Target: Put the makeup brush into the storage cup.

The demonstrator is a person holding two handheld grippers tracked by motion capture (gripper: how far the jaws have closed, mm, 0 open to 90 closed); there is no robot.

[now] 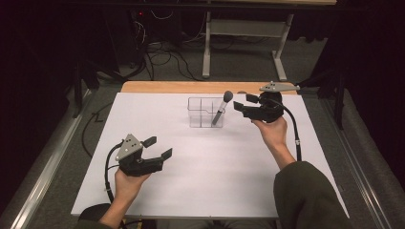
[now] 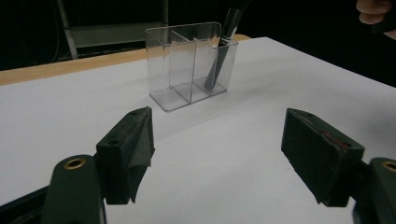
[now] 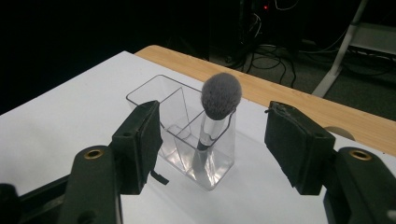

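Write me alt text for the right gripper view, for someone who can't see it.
A grey makeup brush stands head up, leaning in the end compartment of a clear three-part organizer on a white table. The right gripper is open, its two black jaws framing the organizer without touching it. Behind the table's wooden edge lie dark floor and cables.

A grey-tufted makeup brush (image 1: 222,107) stands handle-down, leaning toward one o'clock, in the rightmost compartment of a clear three-compartment organiser (image 1: 200,113) sitting upright on the white worktop (image 1: 210,167) toward twelve o'clock
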